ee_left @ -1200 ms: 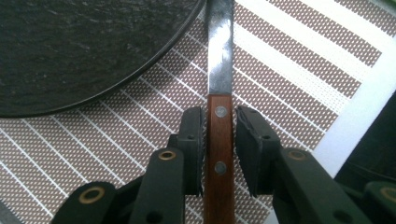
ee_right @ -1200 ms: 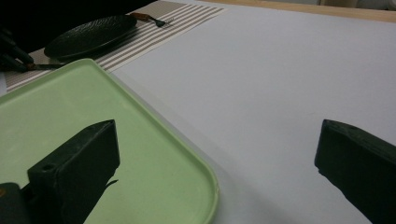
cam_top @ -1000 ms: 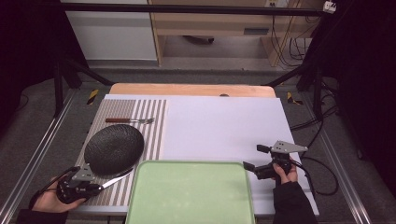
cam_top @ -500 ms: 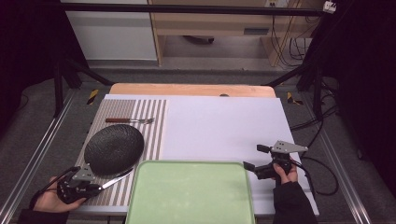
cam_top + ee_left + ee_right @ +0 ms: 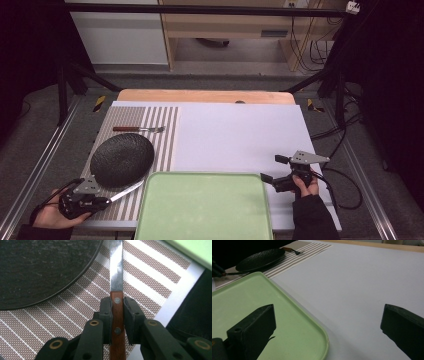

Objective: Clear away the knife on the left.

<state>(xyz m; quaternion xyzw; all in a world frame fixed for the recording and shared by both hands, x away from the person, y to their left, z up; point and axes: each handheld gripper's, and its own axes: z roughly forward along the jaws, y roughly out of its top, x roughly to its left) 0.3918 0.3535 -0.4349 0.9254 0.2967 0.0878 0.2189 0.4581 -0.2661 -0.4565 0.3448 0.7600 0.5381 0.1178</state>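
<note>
The left gripper (image 5: 117, 315) still has its jaws clamped on the knife (image 5: 116, 277) beside the black plate (image 5: 122, 159), nothing has moved, and the right gripper (image 5: 277, 170) waits with jaws apart.

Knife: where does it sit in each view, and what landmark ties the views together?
High view: knife at lower left, held by the left gripper.
Left gripper view: centre, wooden handle clamped, blade running up.
Right gripper view: thin blade at the far left edge.
Shared landmark: black plate beside the blade.
</note>
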